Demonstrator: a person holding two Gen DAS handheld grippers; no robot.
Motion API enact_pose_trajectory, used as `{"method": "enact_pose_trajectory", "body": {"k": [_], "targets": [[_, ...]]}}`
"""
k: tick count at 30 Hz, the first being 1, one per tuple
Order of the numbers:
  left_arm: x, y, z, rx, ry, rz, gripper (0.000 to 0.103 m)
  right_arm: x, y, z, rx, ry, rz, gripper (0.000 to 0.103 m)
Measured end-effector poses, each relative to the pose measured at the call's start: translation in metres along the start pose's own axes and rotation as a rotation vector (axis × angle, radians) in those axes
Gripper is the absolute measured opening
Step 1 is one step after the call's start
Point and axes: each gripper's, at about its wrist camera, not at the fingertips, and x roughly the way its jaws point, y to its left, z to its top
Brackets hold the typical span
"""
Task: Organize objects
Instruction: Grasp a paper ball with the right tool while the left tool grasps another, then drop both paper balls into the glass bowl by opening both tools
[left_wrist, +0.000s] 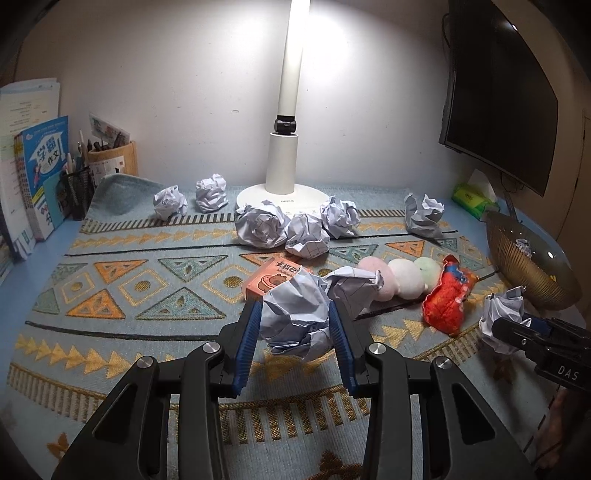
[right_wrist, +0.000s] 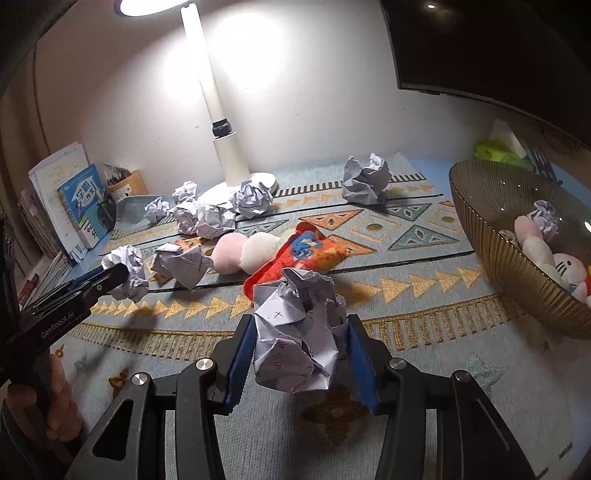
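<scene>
Step in hand: carrying, left tongs (left_wrist: 295, 321) clamped on one paper ball (left_wrist: 295, 314), right tongs (right_wrist: 299, 343) clamped on another paper ball (right_wrist: 295, 332), both clear of the desk (left_wrist: 110, 332). Next, likely: transfer to bowl (right_wrist: 517, 266) at right, release above rim. No long axis; crumpled, roughly round.

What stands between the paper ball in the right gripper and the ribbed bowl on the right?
Nothing visible does. The right gripper holds a crumpled paper ball, and only bare patterned mat lies between it and the ribbed bowl. The red snack bag sits off that line, to the left.
</scene>
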Motion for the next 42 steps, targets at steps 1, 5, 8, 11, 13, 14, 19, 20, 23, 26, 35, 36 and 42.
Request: {"method": "enact_pose_trajectory", "body": {"k": [1, 5, 8, 11, 13, 14, 19, 20, 23, 26, 35, 36, 42], "targets": [[-0.003, -0.003, 0.0, 0.003, -0.001, -0.001, 0.035, -0.002, 0.0, -0.001, -0.003, -0.005, 0.001, 0.048], [-0.018, -0.017, 0.008, -0.027, -0.025, -0.046, 0.035, -0.007, 0.001, -0.007, -0.031, 0.01, -0.061, 0.048], [-0.028, -0.043, 0.021, 0.037, -0.054, -0.064, 0.035, -0.02, -0.004, -0.012, -0.049, 0.006, -0.081, 0.048], [-0.033, -0.077, 0.037, 0.114, -0.088, -0.094, 0.035, -0.042, -0.024, -0.007, -0.011, -0.028, -0.114, 0.048], [-0.033, -0.101, 0.049, 0.138, -0.102, -0.147, 0.035, -0.056, -0.039, 0.0, -0.007, -0.046, -0.184, 0.048], [-0.034, -0.113, 0.055, 0.143, -0.111, -0.182, 0.035, -0.065, -0.049, 0.003, 0.0, -0.062, -0.211, 0.048], [-0.035, -0.172, 0.083, 0.197, -0.157, -0.317, 0.035, -0.106, -0.1, 0.022, 0.079, -0.134, -0.299, 0.048], [-0.032, -0.185, 0.087, 0.213, -0.163, -0.327, 0.035, -0.113, -0.109, 0.028, 0.09, -0.149, -0.324, 0.048], [-0.015, -0.219, 0.095, 0.249, -0.149, -0.363, 0.035, -0.13, -0.135, 0.046, 0.125, -0.196, -0.381, 0.048], [0.003, -0.248, 0.098, 0.272, -0.123, -0.394, 0.035, -0.136, -0.161, 0.06, 0.171, -0.197, -0.467, 0.048], [0.046, -0.299, 0.088, 0.338, -0.028, -0.416, 0.035, -0.131, -0.21, 0.081, 0.307, -0.17, -0.441, 0.049], [0.048, -0.302, 0.087, 0.349, -0.029, -0.409, 0.036, -0.129, -0.211, 0.083, 0.315, -0.176, -0.427, 0.052], [0.051, -0.309, 0.084, 0.377, -0.006, -0.418, 0.081, -0.125, -0.222, 0.083, 0.389, -0.176, -0.39, 0.074]]}}
